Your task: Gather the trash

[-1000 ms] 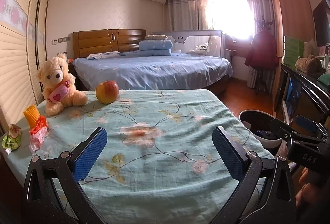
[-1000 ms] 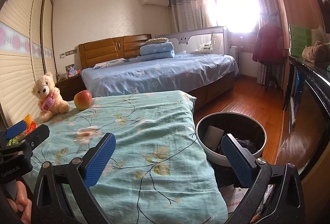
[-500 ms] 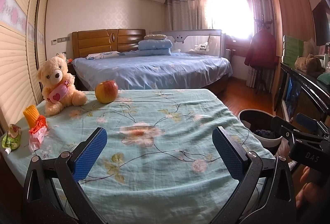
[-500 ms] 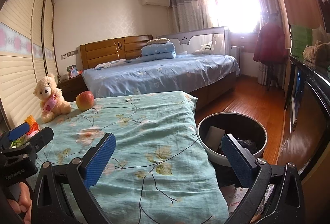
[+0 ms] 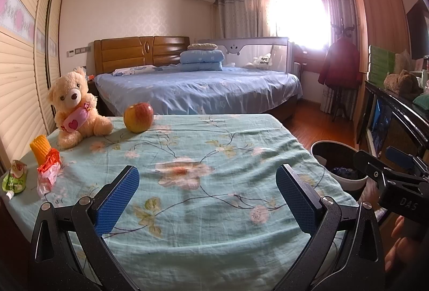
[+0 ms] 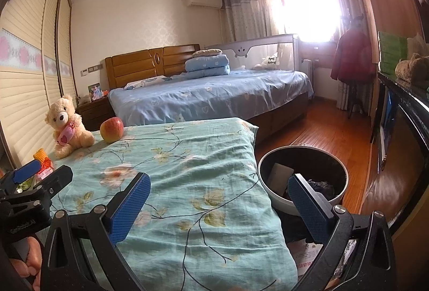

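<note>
On the left edge of the floral-clothed table point(image 5: 203, 157) lie a red and white crumpled wrapper point(image 5: 48, 173), an orange wrapper point(image 5: 39, 147) behind it and a green pouch point(image 5: 14, 179). My left gripper point(image 5: 207, 197) is open over the table's near side, empty, right of the wrappers. A round trash bin point(image 6: 303, 175) stands on the floor right of the table, with trash inside. My right gripper point(image 6: 222, 207) is open and empty, spanning the table's right edge and the bin. The wrappers point(image 6: 43, 165) show small in the right wrist view, partly hidden by the left gripper.
A teddy bear point(image 5: 73, 106) and an apple point(image 5: 138, 117) sit at the table's far left. Behind is a blue bed point(image 5: 198, 87). A dark cabinet point(image 6: 402, 124) runs along the right wall, with wooden floor point(image 6: 316, 130) between.
Both grippers stay open. The views have barely shifted; the right wrist view has drifted slightly left and forward.
</note>
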Motion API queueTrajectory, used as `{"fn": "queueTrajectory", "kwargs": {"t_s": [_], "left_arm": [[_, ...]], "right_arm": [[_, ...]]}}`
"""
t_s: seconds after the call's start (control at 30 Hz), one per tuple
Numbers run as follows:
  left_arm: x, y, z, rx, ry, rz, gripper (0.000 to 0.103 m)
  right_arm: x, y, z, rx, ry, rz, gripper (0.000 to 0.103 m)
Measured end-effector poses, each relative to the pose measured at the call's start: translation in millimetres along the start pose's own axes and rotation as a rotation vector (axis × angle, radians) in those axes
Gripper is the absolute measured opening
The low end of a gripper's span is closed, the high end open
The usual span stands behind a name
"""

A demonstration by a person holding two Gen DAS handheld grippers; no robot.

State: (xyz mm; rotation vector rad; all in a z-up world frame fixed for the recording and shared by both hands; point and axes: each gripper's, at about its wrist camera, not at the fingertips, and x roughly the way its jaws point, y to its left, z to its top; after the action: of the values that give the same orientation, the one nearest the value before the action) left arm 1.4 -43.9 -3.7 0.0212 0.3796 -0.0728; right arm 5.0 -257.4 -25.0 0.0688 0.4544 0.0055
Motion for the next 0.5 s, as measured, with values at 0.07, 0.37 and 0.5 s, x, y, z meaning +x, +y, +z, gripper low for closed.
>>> {"fn": "queueTrajectory", "kwargs": {"t_s": [0.07, 0.37, 0.5], "left_arm": [[1.6, 0.1, -0.7, 0.000, 0.005, 0.001, 0.103], [3.2, 0.8, -0.5, 0.001, 0.011, 0.003, 0.103], [4.0, 0.8, -0.4, 0.001, 0.013, 0.002, 0.103]], "right_arm": [[0.4, 0.5, 0.2, -0.002, 0.003, 0.000, 0.103], [0.5, 1.7, 0.4, -0.009, 0.009, 0.004, 0.103], [2.3, 1.1, 0.4, -0.007, 0.015, 0.008, 0.103]]}}
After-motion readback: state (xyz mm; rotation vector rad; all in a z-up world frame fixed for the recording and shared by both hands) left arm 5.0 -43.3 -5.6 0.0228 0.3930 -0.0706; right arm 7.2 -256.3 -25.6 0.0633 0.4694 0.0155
